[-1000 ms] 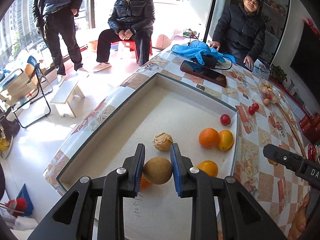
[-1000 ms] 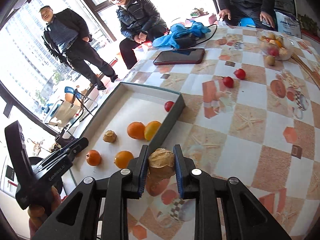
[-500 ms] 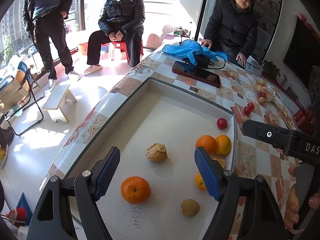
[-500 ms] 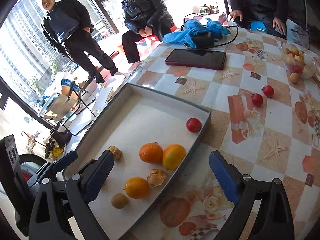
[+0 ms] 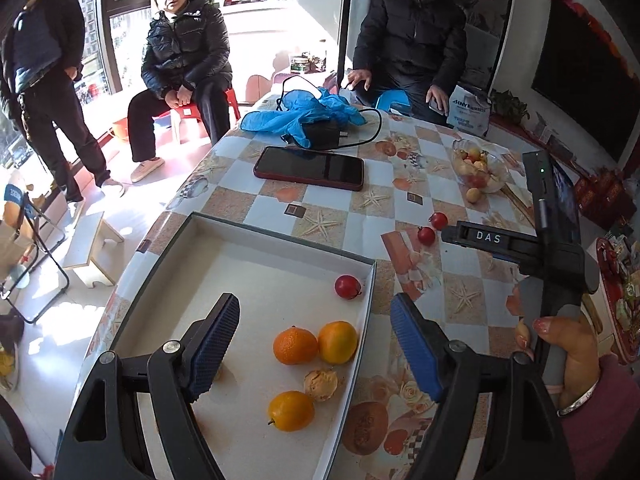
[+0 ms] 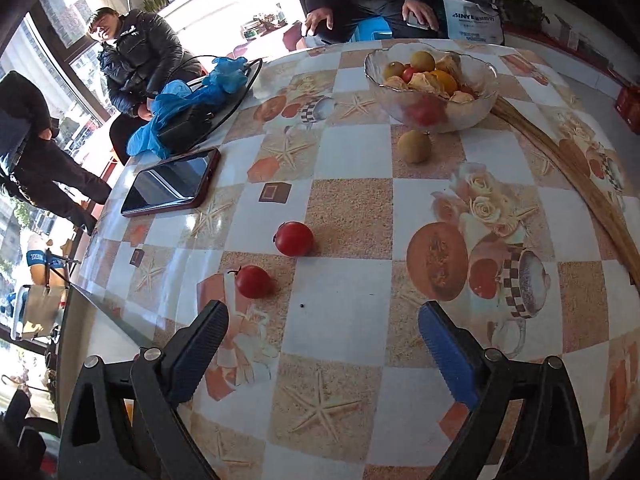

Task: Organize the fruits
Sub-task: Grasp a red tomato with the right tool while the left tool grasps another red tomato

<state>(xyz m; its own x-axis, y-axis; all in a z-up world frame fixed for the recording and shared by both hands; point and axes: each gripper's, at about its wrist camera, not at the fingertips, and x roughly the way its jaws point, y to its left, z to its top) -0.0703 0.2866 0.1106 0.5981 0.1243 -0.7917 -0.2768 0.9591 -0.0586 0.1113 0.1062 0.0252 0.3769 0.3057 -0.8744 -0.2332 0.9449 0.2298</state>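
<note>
Holding my left tool (image 5: pixel 314 346) over the white tray (image 5: pixel 256 232), I have its blue pads spread wide with nothing between them. Below it in the tray lie two oranges touching each other (image 5: pixel 295 345) (image 5: pixel 337 341), a third orange (image 5: pixel 291 410) nearer me, a wrinkled brownish fruit (image 5: pixel 321 384) just beside it, and a red tomato (image 5: pixel 347 287) close to the tray's far right wall. My right hand (image 5: pixel 568 344) shows at the edge of that view, gripping the handle of the other tool

My right tool (image 6: pixel 323 342) hangs over the patterned bench (image 6: pixel 352 208), jaws apart and empty as well. Ahead of it two more tomatoes (image 6: pixel 253 281) (image 6: pixel 294 238) sit on the bench, near each other but not touching. Farther off stands a glass bowl (image 6: pixel 432 84) piled with mixed fruit, and a small round brownish fruit (image 6: pixel 415 146) rests just in front of it. A dark phone (image 6: pixel 172 187) lies to the left, with a blue cloth (image 6: pixel 188 96) over a black pouch beyond it
</note>
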